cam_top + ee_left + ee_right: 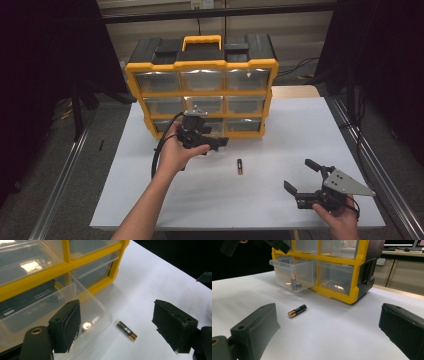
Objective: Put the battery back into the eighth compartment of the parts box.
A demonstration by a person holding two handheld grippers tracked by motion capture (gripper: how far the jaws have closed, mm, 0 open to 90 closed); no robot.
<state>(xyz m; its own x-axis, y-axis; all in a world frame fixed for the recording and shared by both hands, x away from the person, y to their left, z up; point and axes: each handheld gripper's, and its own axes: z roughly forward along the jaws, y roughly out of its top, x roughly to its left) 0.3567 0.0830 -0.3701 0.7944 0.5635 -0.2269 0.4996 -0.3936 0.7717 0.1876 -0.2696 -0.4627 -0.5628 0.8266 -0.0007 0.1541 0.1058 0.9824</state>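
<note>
A yellow and black drawer organizer (200, 90) stands at the back of the white table (280, 130). Its bottom middle clear drawer (292, 272) is pulled out, and a battery (293, 281) stands upright inside it beside others lying flat. One more battery (239, 166) lies loose on the table in front of the drawer. My left gripper (212, 145) hovers over the drawer's front edge, open and empty; in the left gripper view the loose battery (127, 330) lies on the table between the jaws. My right gripper (298, 175) is open near the front right, aimed at the loose battery (297, 310).
The organizer's other clear drawers (202, 80) are pushed in. Bare white tabletop lies between the two grippers and along the left side. Metal rails (60, 175) run along both sides of the table, and cables lie on the floor behind at the right.
</note>
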